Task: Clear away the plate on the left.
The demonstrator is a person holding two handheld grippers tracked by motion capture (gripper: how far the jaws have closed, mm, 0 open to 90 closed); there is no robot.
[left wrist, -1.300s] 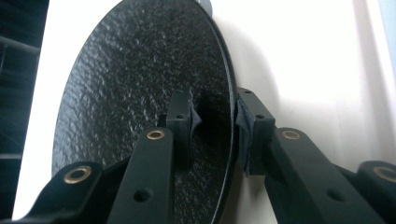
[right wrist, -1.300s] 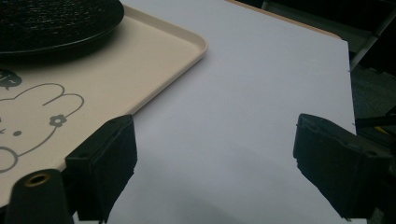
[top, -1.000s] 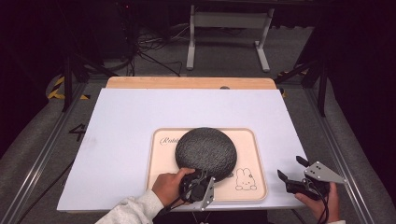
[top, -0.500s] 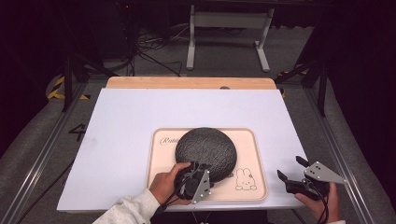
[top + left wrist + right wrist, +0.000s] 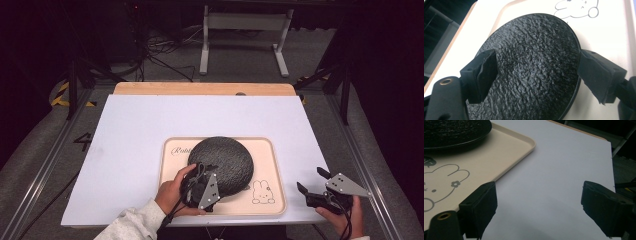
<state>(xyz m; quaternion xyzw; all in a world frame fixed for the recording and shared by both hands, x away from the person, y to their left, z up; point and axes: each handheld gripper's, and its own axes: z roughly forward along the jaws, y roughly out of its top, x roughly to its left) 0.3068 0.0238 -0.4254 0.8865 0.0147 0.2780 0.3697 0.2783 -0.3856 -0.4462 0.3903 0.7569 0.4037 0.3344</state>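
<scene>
Left gripper (image 5: 204, 172) first: its jaws have just been opening and now stand wide, the two black pads (image 5: 485, 72) spread apart above the black plate (image 5: 220, 162), pressing on nothing. In the left gripper view the plate's rough, pebbled face runs between and beneath both pads, with its rim passing close by the pad on the right side of that view. The hand (image 5: 172, 192) behind it sits at the tray's near left corner, a pale sleeve (image 5: 127, 225) trailing off the bottom edge. The plate itself lies dark and round on the cream tray (image 5: 270, 150), toward its left half, and a little rabbit drawing (image 5: 262, 192) shows on the bare part to its right. Over to the right gripper (image 5: 311, 181): jaws wide too, nothing between them, hovering over the white board (image 5: 150, 120) just off the tray's right corner, well apart from the plate. The tray lies on that white board, near its front edge, and a strip of wooden tabletop (image 5: 200, 88) shows at the back.
</scene>
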